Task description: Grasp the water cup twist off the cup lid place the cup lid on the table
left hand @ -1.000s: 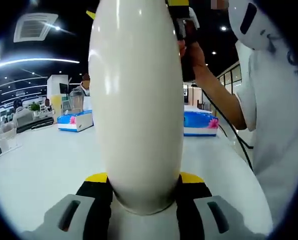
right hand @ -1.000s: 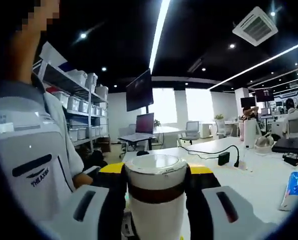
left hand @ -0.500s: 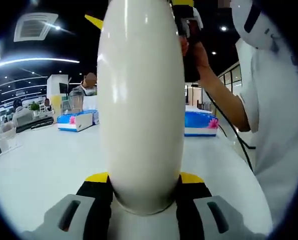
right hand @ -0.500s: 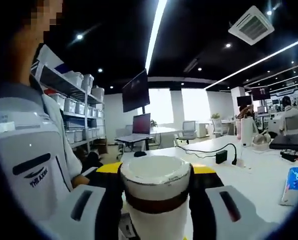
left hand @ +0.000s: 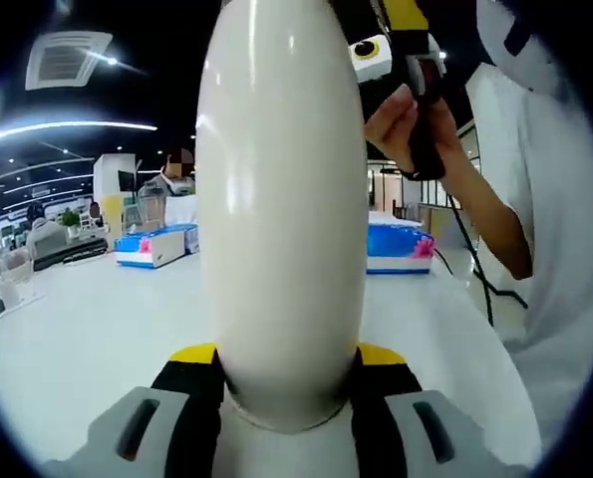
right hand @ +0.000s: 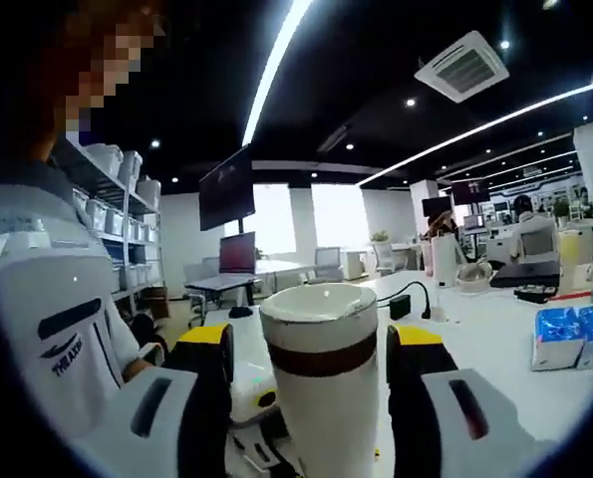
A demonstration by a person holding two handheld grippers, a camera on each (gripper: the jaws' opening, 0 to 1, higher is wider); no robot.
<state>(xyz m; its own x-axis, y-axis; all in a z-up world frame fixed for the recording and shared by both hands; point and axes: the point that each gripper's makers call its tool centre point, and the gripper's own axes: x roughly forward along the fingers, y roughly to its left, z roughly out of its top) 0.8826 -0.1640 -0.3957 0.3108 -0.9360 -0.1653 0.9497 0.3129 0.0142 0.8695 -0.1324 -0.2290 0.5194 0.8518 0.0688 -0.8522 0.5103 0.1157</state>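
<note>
Rising straight up between the left gripper's (left hand: 286, 373) two jaws in the left gripper view, the white water cup (left hand: 281, 199) is pinched near its lower end, both black-and-yellow jaws pressed against its sides. Its upper end is cut off by the frame. At upper right a hand (left hand: 416, 129) holds the right gripper (left hand: 391, 45), whose jaws are hard to make out. Beneath lies the white table (left hand: 77, 329).

In the right gripper view, the cup lid (right hand: 321, 368), white with a brown band, stands between the right gripper's (right hand: 311, 344) jaws, clamped from both sides; its bottom is hidden.
</note>
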